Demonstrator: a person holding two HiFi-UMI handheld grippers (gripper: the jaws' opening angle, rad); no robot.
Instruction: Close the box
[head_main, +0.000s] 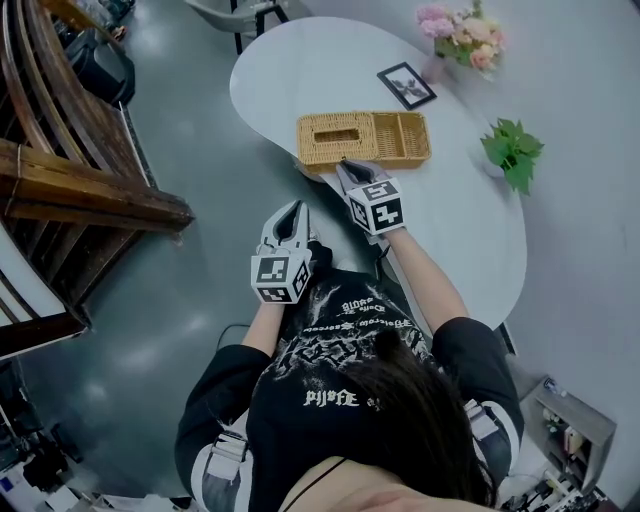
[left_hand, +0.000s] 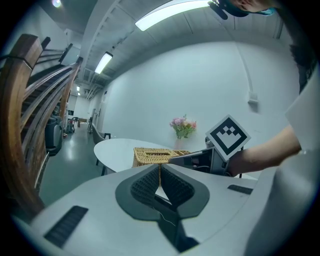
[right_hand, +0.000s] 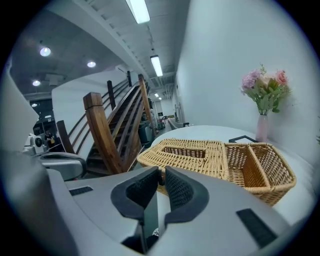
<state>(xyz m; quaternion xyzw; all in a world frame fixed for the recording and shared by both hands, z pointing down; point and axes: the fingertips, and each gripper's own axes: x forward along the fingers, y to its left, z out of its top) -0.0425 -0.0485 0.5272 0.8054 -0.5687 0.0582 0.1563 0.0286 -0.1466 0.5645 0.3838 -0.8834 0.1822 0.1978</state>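
The wicker box (head_main: 363, 138) sits at the near edge of the counter (head_main: 300, 70). Its slotted lid (head_main: 337, 134) lies flat, so the closing looks all but done. The right tool (head_main: 346, 165) hovers at the box's near rim, jaws slightly parted with nothing between them. It likely needs only to draw clear, or to press the lid if that is unseated. The left tool (head_main: 293, 206) hangs short of the box, clenched and empty. Beyond the box stand a picture frame (head_main: 406, 84) and flowers (head_main: 462, 28), with a plant (head_main: 514, 150) to its right. None is in the way.
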